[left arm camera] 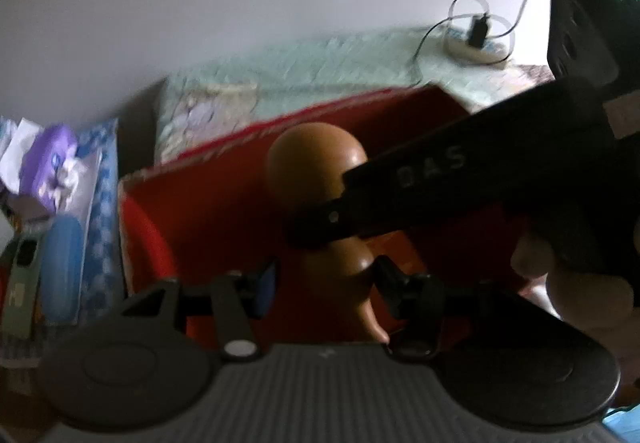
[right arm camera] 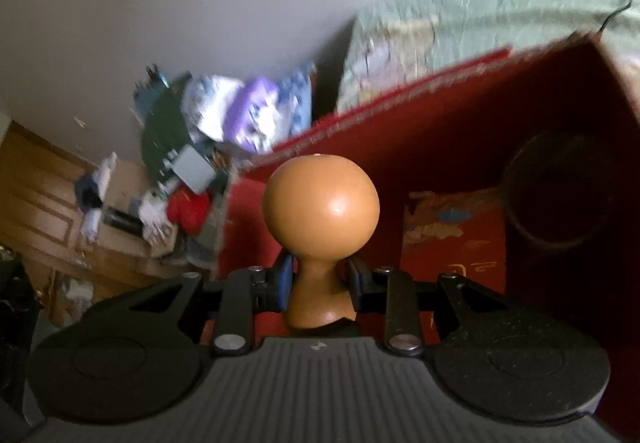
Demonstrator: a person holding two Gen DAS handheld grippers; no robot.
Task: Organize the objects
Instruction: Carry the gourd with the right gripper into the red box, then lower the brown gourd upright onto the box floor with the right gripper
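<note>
A brown gourd-shaped object [right arm camera: 320,227] with a round head and narrow neck is held over an open red box [right arm camera: 460,147]. My right gripper [right arm camera: 318,283] is shut on its neck, blue pad on the left side. In the left wrist view the same brown gourd [left arm camera: 320,167] stands between the fingers of my left gripper [left arm camera: 324,283], which is open around its lower part with gaps on both sides. The right gripper's black body [left arm camera: 460,183] crosses in from the right and clamps the gourd's waist. A dark round object [right arm camera: 560,191] lies inside the box.
The red box [left arm camera: 208,211] sits against a bed with a pale green cover [left arm camera: 320,59]. A power strip with a charger [left arm camera: 476,39] lies on the bed. A cluttered pile with purple and blue packages [left arm camera: 56,171] is at the left. A wooden cabinet [right arm camera: 40,195] stands far left.
</note>
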